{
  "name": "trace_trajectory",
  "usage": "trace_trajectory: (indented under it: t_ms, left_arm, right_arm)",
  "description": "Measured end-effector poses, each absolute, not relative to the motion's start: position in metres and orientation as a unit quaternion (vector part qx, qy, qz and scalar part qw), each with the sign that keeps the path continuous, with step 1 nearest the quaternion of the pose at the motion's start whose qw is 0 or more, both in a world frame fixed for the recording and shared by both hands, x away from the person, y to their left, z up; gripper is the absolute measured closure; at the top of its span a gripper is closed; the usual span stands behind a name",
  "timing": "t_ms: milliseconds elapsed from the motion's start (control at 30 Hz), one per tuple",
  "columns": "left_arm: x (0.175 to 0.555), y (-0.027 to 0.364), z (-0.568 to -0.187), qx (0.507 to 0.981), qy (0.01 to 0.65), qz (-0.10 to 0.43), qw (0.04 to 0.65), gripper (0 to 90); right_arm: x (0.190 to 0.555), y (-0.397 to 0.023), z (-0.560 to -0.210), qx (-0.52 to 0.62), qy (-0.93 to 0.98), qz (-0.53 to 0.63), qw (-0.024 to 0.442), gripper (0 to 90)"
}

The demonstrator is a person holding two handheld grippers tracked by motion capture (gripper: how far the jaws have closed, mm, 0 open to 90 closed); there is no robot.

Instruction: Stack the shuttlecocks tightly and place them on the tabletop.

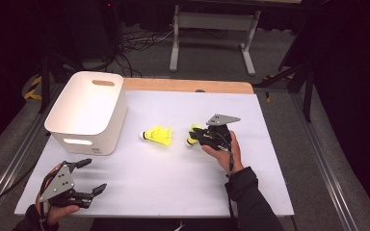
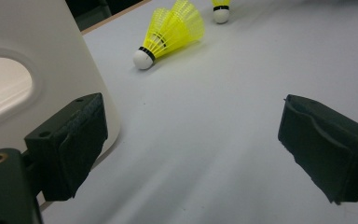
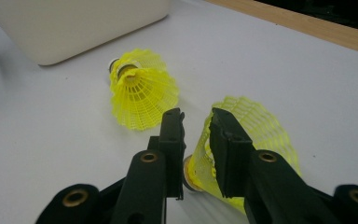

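Two yellow shuttlecocks with white corks lie mid-table. One shuttlecock [image 1: 158, 136] [image 2: 170, 32] [image 3: 140, 91] lies alone on its side. The other shuttlecock [image 1: 192, 131] [image 2: 221, 9] [image 3: 265, 130] lies right under my right gripper [image 1: 196, 138] [image 3: 196, 114], whose jaws stand a narrow gap apart, open, over its skirt near the cork; the right jaw hides part of the mesh. My left gripper [image 1: 95, 175] [image 2: 191, 140] rests at the near left corner, wide open, with nothing between its jaws.
A white handled bin [image 1: 111, 130] [image 2: 37, 46] [image 3: 74, 28] stands at the left, close beside the left gripper's left jaw. The white mat ends at a wooden strip [image 1: 188, 85] along the far edge. Another table's grey legs [image 1: 174, 43] stand on the floor beyond.
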State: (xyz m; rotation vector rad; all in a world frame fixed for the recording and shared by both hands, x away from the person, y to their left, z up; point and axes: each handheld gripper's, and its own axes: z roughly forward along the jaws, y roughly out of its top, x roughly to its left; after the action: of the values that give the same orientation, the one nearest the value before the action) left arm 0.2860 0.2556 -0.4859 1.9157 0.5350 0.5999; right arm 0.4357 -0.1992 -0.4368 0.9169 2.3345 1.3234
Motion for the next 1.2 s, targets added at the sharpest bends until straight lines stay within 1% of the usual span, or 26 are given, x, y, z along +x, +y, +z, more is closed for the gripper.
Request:
trace_trajectory:
  t_ms: [167, 333, 633, 900, 1200]
  left_arm:
    - [0.286, 0.256, -0.486, 0.794, 0.222, 0.247, 0.509, 9.0]
    - [0.286, 0.255, -0.486, 0.796, 0.220, 0.247, 0.507, 8.9]
    - [0.286, 0.254, -0.487, 0.801, 0.215, 0.245, 0.501, 8.8]
    - [0.286, 0.253, -0.487, 0.803, 0.215, 0.243, 0.500, 8.8]
    - [0.287, 0.252, -0.488, 0.806, 0.212, 0.240, 0.498, 8.8]
  right_arm:
    - [0.426, -0.213, -0.438, 0.315, 0.825, 0.444, 0.153, 71.6]
    - [0.419, -0.220, -0.442, 0.313, 0.833, 0.432, 0.149, 71.4]
    - [0.410, -0.229, -0.454, 0.306, 0.848, 0.409, 0.139, 73.0]
    - [0.409, -0.230, -0.460, 0.306, 0.852, 0.408, 0.121, 74.1]
    - [0.410, -0.231, -0.463, 0.308, 0.857, 0.400, 0.107, 77.6]
